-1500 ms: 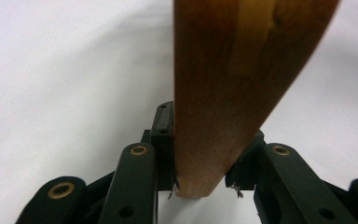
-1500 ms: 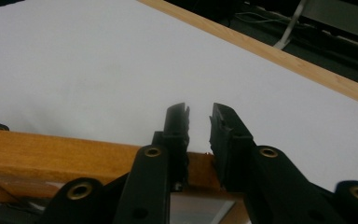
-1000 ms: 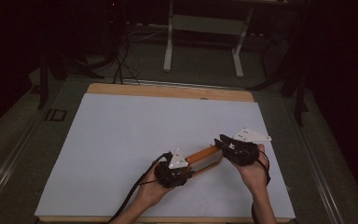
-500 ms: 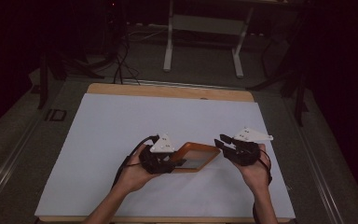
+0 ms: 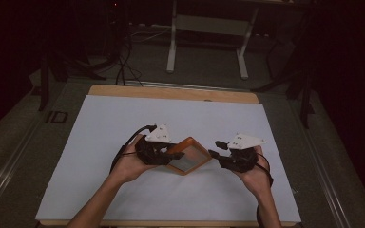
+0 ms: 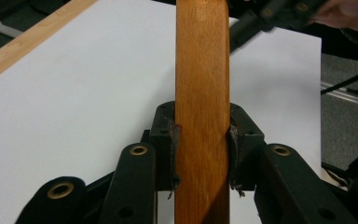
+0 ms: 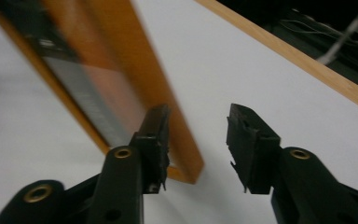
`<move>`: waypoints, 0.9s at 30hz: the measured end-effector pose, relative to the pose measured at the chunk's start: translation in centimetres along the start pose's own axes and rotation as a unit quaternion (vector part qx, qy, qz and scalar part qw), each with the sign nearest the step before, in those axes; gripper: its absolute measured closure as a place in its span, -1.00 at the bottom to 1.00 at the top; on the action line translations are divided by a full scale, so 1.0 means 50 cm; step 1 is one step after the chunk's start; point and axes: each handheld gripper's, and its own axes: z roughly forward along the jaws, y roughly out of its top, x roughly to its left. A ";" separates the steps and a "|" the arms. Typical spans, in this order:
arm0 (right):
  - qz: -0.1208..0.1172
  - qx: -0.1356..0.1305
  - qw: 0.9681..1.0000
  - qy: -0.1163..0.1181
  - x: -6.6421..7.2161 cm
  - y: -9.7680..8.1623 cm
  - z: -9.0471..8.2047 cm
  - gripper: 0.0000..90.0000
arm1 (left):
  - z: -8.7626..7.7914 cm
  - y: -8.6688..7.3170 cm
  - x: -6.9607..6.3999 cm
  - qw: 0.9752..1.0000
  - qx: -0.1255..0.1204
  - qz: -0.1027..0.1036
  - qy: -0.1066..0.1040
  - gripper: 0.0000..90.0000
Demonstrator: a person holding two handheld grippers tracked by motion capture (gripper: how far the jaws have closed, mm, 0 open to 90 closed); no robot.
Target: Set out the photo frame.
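- One white table [image 5: 123,142] fills the middle of the high view, with a wooden edge along its far side.
- Low and centre in that view sits an orange wooden frame [image 5: 190,156], a shallow square tray with a grey, glassy inner panel; nothing lies in it.
- Left gripper [image 5: 166,153] clamps the frame's rim [image 6: 201,116] between both pads.
- Right gripper [image 5: 218,156] sits just right of the frame's corner, jaws spread apart around nothing.

Dim, dark surroundings; white table cover [image 5: 123,142] lit evenly; wooden frame [image 7: 98,70] motion-blurred up close.
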 end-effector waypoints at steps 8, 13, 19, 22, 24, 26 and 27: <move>-0.019 -0.017 0.998 0.050 0.009 0.010 0.010 -0.04 | 0.012 0.018 0.003 0.999 0.011 0.031 0.000 0.52; -0.023 -0.017 0.997 0.075 0.006 0.014 0.035 -0.15 | 0.020 0.026 0.006 0.999 0.011 0.039 -0.002 0.52; -0.028 -0.016 0.995 0.100 -0.001 0.018 0.058 -0.21 | 0.024 0.030 0.007 0.999 0.010 0.047 -0.014 0.52; -0.040 -0.018 0.992 0.121 0.001 0.026 0.071 -0.06 | 0.025 0.031 0.011 0.998 0.008 0.052 -0.023 0.52; -0.049 -0.017 0.991 0.120 0.006 0.028 0.070 0.00 | 0.025 0.030 0.016 0.998 0.007 0.052 -0.025 0.51; -0.052 -0.015 0.992 0.116 0.007 0.028 0.068 0.06 | 0.024 0.029 0.017 0.998 0.008 0.051 -0.024 0.50; -0.052 -0.016 0.992 0.118 0.006 0.026 0.063 0.17 | 0.023 0.028 0.019 0.998 0.007 0.047 -0.027 0.47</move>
